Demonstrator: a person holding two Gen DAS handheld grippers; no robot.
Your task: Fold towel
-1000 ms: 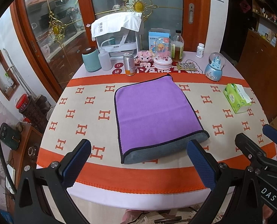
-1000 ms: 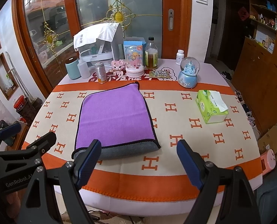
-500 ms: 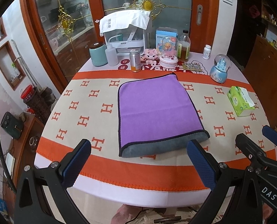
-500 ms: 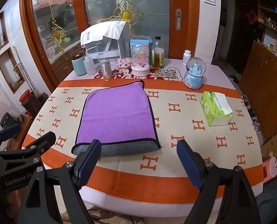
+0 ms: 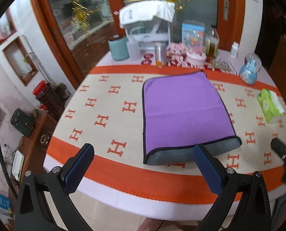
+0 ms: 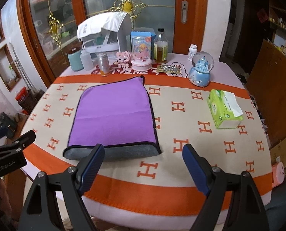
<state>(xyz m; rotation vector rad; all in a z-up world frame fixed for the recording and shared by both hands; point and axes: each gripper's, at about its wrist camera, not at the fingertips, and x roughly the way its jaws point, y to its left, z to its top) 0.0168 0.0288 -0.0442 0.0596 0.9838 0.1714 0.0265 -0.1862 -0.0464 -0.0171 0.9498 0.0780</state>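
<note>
A purple towel (image 5: 183, 109) with a grey underside and black trim lies folded flat in the middle of the round table (image 5: 123, 179); it also shows in the right wrist view (image 6: 114, 113). Its grey folded edge faces the near side. My left gripper (image 5: 143, 163) is open and empty, held above the table's near edge, short of the towel. My right gripper (image 6: 143, 163) is open and empty, also near the front edge, just in front of the towel's right corner. Each gripper appears at the edge of the other's view.
A green tissue pack (image 6: 223, 109) lies right of the towel. Along the back stand a snow globe (image 6: 200, 71), bottles, a can (image 6: 103, 64), a teal jar (image 6: 74, 59) and a white rack (image 6: 104, 32). The cloth (image 6: 200, 100) has orange H marks.
Both grippers have pulled back and up from the table, and the left one has swung left. The towel has not moved. Both stay open.
</note>
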